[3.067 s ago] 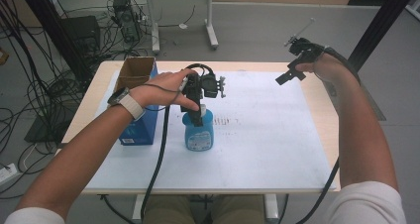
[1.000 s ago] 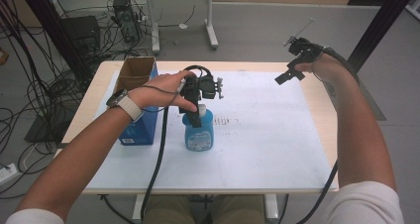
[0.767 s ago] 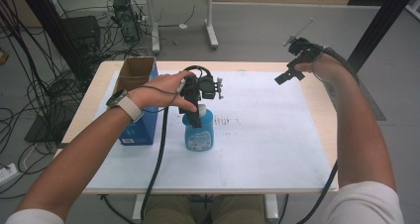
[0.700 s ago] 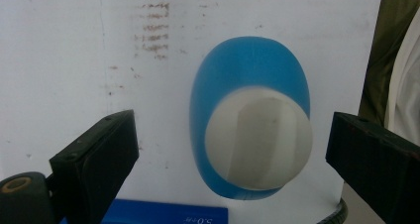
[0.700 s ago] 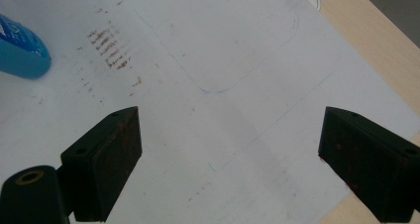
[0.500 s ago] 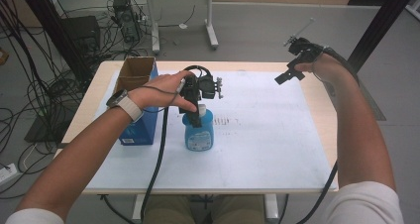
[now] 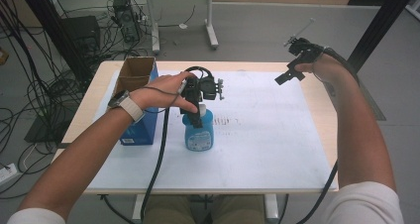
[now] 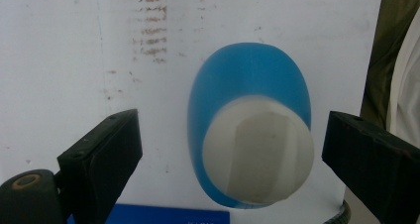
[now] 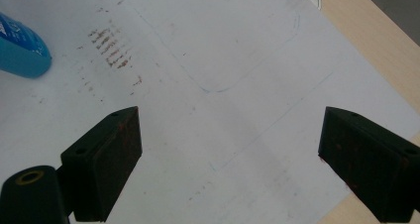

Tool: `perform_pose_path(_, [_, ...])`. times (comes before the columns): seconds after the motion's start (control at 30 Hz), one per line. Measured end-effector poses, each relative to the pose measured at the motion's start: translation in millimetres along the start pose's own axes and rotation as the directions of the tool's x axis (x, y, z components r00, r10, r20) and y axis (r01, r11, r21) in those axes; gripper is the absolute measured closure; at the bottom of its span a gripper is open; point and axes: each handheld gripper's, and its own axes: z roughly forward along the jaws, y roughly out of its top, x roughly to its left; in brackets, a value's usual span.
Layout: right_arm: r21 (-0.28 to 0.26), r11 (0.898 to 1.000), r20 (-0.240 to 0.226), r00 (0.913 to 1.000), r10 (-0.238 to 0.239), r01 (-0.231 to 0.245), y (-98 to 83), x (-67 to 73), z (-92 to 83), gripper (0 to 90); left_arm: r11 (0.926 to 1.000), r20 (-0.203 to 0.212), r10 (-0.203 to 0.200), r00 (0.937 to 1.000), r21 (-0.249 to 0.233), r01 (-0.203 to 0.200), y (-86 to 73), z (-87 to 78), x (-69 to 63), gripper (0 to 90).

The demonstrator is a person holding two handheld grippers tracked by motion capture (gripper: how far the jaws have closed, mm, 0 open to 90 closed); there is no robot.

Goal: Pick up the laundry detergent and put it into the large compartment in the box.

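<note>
My left gripper (image 7: 198, 116) hangs straight above the bottle (image 7: 199, 132), pointing down at it; its jaws have just been closing a little, yet in the left gripper view they stand wide, one on each side of the white cap (image 8: 258, 150), and neither pad touches it; I read this as the start of a grasp on the cap, not a grip, so the bottle is not mine to lift yet. The bottle stands upright on the white sheet (image 7: 277, 144), just right of the box (image 7: 134, 105), which sits beside it at the desk's (image 7: 322, 92) left side; the brown smudges (image 7: 229, 120) lie just right of the bottle. My left hand (image 7: 166, 90) reaches in from the box side, wrist level, cable trailing back toward me. My right gripper (image 7: 292, 70) is raised well right of the bottle, beyond the sheet's far corner; its jaws are open and empty, angled down at bare sheet.
</note>
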Motion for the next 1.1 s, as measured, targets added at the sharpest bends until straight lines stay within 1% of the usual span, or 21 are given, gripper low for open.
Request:
perform_pose_path(0.23, [-0.003,1.000,-0.001,1.0000,-0.002,0.002,-0.9,0.3,0.2,9.7,1.0000,0.001,0.002,1.0000,-0.002,-0.002,0.4,1.9,-0.6,9.1])
perform_pose_path(0.37, [-0.005,1.000,-0.002,1.0000,0.000,0.000,-1.4,0.8,0.6,9.7,1.0000,0.008,0.006,0.9999,0.005,-0.006,1.7,4.3,0.2,9.2])
perform_pose_path(0.5, [-0.003,1.000,-0.002,1.0000,0.000,0.000,-2.0,0.7,0.7,9.7,1.0000,0.012,0.009,0.9999,0.002,-0.009,1.7,6.9,0.2,9.2])
perform_pose_path(0.7, [-0.001,1.000,-0.006,1.0000,0.001,-0.001,-1.9,0.7,1.6,9.7,0.9998,0.004,0.019,0.9998,0.003,-0.019,3.9,10.7,-0.5,9.5])
perform_pose_path(0.87, [0.002,1.000,-0.007,1.0000,-0.005,0.005,-0.9,1.6,2.4,9.7,0.9998,0.009,0.019,0.9998,0.006,-0.019,5.2,16.3,0.2,10.3])
perform_pose_path(0.9, [0.001,1.000,-0.007,1.0000,-0.005,0.005,-1.3,1.8,2.1,9.7,0.9998,-0.001,0.020,0.9998,0.007,-0.020,5.3,18.5,-1.4,10.5])
perform_pose_path(0.97, [0.000,1.000,-0.007,1.0000,-0.004,0.004,-1.5,1.8,2.0,9.7,0.9996,-0.005,0.023,0.9997,0.014,-0.023,6.8,20.2,-2.3,10.6])
perform_pose_path(1.1, [-0.001,1.000,-0.005,1.0000,-0.003,0.003,-2.3,2.7,1.9,9.7,0.9995,-0.003,0.031,0.9995,0.011,-0.031,8.2,25.3,-3.7,11.3])
